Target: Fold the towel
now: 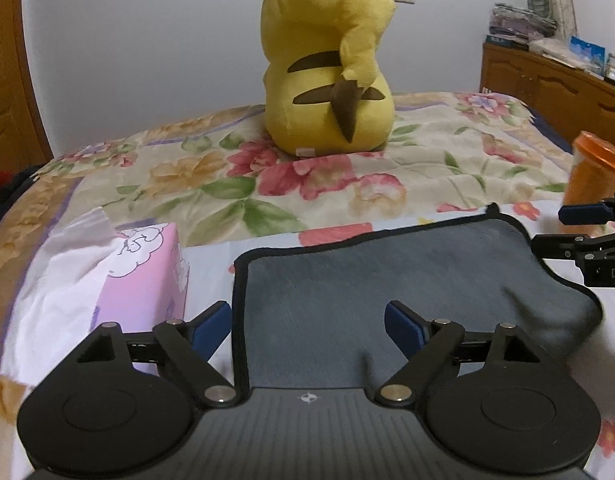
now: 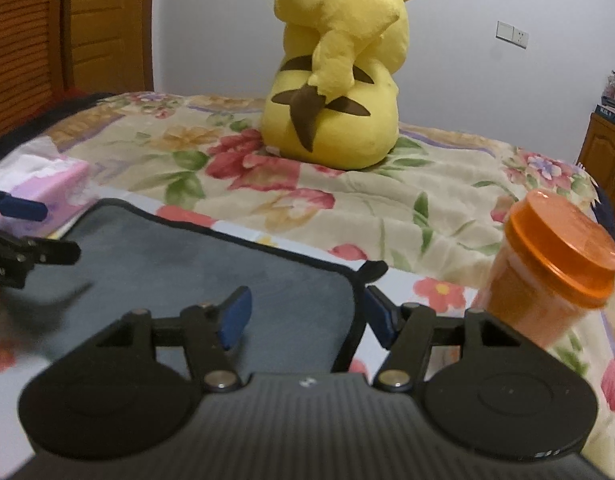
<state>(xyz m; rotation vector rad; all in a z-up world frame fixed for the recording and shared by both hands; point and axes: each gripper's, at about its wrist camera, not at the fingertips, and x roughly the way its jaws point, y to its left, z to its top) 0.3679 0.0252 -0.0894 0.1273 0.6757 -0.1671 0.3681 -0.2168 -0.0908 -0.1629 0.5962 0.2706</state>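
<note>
We see the grey towel (image 1: 387, 292) lying flat on the flowered bedspread (image 1: 227, 184), its black-bound edge running from nine o'clock round past twelve in the left wrist view. Both of our grippers sit low at six o'clock with nothing between their blue pads. The left gripper (image 1: 309, 322) stands released, one pad outside the towel's left edge and one over the cloth, so it straddles that border. The right gripper (image 2: 303, 318) is likewise released, straddling the towel's right edge near the small hanging loop at the far corner. We judge the cloth already doubled over, since it looks thick and lies settled, though the layers are not plainly visible; the grippers seem placed for letting go of a fold or for taking the side edges next.

Room is tight at the sides. A pink tissue box (image 1: 147, 276) sits just beside the towel at nine o'clock, and an orange jar (image 2: 547, 264) stands near the right edge at three o'clock. The yellow plush toy (image 1: 327, 80) at twelve o'clock is well apart, leaving open bedspread beyond the far edge.
</note>
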